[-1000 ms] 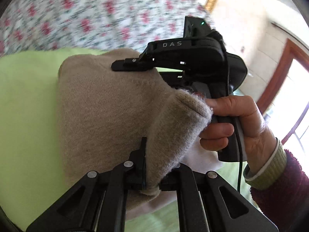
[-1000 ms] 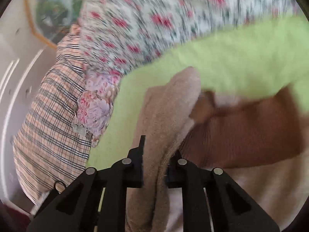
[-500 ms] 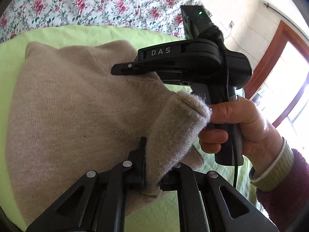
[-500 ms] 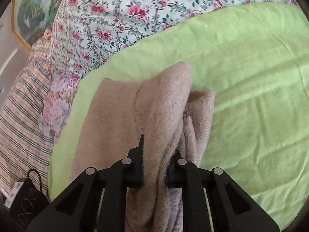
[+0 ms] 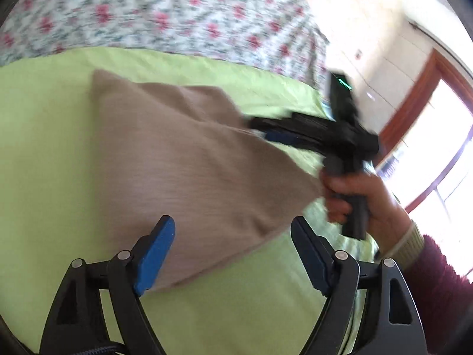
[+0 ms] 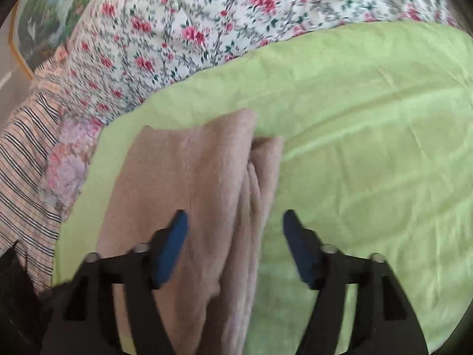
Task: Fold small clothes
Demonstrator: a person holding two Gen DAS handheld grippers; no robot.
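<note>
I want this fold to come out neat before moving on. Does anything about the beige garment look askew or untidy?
Slightly. In the right wrist view the beige garment lies folded on the green sheet, but its right edge bunches into uneven ridges, one layer poking out past the top corner. Both grippers are opening, pads clear of the cloth. Nothing looks damaged.

A lime-green blanket (image 6: pixel 369 148) covers the bed; a floral quilt (image 6: pixel 207 29) lies along its far edge, a striped cloth (image 6: pixel 26 162) at the left.
</note>
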